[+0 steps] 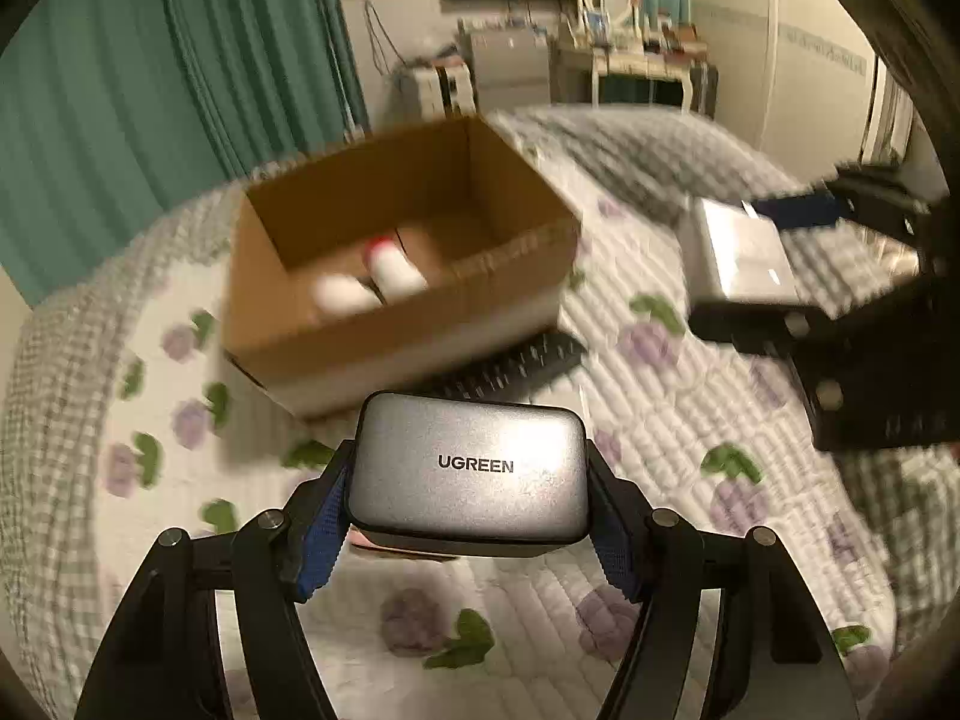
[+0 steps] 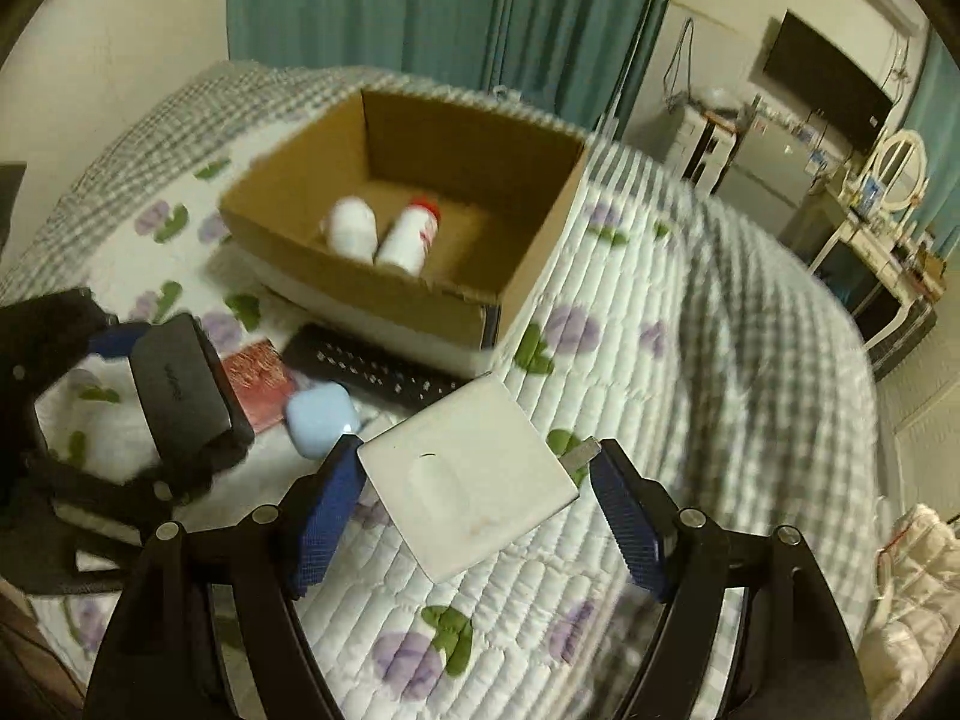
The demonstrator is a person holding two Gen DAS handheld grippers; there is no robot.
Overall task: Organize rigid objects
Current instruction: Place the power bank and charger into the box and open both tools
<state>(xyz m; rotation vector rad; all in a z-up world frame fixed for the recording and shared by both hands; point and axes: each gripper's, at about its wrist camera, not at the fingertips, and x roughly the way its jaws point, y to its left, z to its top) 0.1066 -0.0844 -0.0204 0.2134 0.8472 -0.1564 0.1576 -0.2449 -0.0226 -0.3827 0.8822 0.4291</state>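
Currently, left wrist view. Item: left gripper (image 1: 471, 516), blue pads pressed on both flanks of the grey UGREEN charger (image 1: 471, 474), carried clear of the quilt (image 1: 654, 420). At 12 o'clock of the charger: open cardboard box (image 1: 336, 354), holding two white bottles (image 1: 372, 282) lying on their sides, one red-capped. Between charger and box: black remote (image 1: 522, 363), partly tucked against the box's near wall. At 2 o'clock: right gripper (image 1: 774, 258), with the white adapter (image 1: 744, 255) between its fingers.

Right wrist view. Item: right gripper (image 2: 477, 492), pads bearing on the adapter (image 2: 474, 474) at a corner and on its metal prong; the block sits diagonal in the clamp. At 12 o'clock: box (image 2: 540, 276), bottles (image 2: 384, 234) inside. At 10 o'clock, on the quilt: remote (image 2: 372, 369), pale blue earbud case (image 2: 318, 417), red packet (image 2: 258, 384). At 9 o'clock: left gripper (image 2: 150, 396) with the charger (image 2: 180, 390).

Risks, judged: the corner-and-prong hold looks precarious, so the adapter may twist or drop short of the box. Both loads head for one opening; grippers could collide. Either dropped block may strike the bottles.
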